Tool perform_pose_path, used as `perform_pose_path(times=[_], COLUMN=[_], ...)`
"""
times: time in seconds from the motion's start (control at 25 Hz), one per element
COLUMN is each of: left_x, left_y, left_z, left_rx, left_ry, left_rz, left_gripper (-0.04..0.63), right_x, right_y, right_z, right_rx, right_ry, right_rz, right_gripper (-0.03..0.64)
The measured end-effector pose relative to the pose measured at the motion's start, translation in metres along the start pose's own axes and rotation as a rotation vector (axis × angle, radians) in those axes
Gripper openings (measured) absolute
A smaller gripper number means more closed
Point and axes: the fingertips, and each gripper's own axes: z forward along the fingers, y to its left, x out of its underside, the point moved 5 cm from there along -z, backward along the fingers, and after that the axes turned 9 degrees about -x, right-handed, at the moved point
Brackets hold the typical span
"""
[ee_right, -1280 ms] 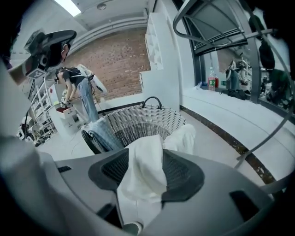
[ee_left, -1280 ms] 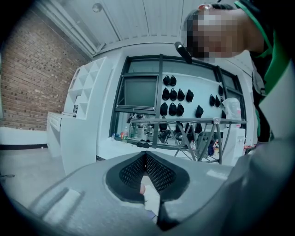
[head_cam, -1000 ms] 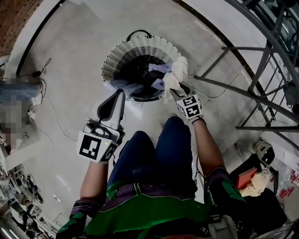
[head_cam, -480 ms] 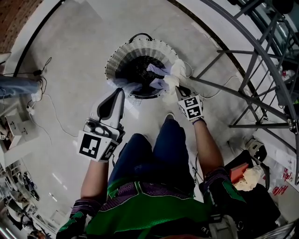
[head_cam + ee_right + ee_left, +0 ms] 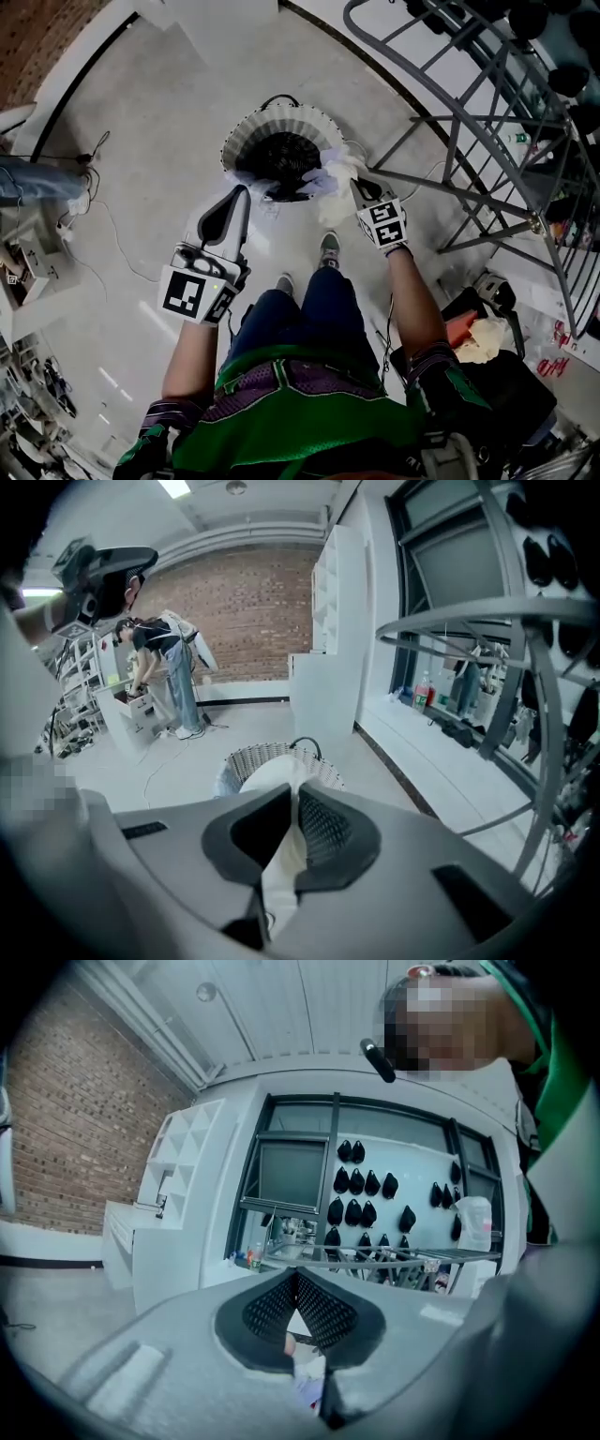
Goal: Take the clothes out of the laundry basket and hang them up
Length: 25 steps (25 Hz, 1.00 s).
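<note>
The round wicker laundry basket (image 5: pixel 281 131) stands on the pale floor ahead of my feet, with lavender cloth (image 5: pixel 315 178) hanging over its near rim. My right gripper (image 5: pixel 355 185) is beside that rim, shut on a white garment (image 5: pixel 336 180) that hangs from it. In the right gripper view the white garment (image 5: pixel 284 850) is pinched between the jaws of the right gripper (image 5: pixel 293 796), with the basket (image 5: pixel 267 757) below. My left gripper (image 5: pixel 241 193) is raised at the left of the basket, shut and holding nothing. The left gripper (image 5: pixel 296 1276) points towards the drying rack (image 5: pixel 394 1262).
A grey metal drying rack (image 5: pixel 487 131) fills the right side. A black bag (image 5: pixel 497 375) with orange and cream items lies at the lower right. Cables (image 5: pixel 103 225) trail over the floor at the left. A person (image 5: pixel 159 672) bends over a cart far off.
The head has risen, so the basket looks smaller and farther. The right gripper has lifted the white garment up off the basket rim. The left gripper has kept its pose.
</note>
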Motion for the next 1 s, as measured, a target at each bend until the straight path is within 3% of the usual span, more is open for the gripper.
perform_pose_path(times=[0.16,0.52,1.0], left_x=[-0.041,-0.104,-0.149], left_y=[-0.005,-0.015,-0.042], left_z=[-0.024,-0.072,-0.120], left_rx=[0.008,0.047,0.152], left_ry=[0.016,-0.051,-0.134], left_rz=[0.007,0.013,0.033], left_gripper=[0.017,0.017,0.017], right_x=[-0.039,-0.101,-0.160], right_y=[0.019,0.058,0.118], right_z=[-0.045,-0.134,-0.267], right_rx=[0.022,0.096,0.238], right_ry=[-0.017,-0.080,-0.239], right_rz=[-0.011,-0.023,-0.043], right_gripper=[0.026,0.025,0.023])
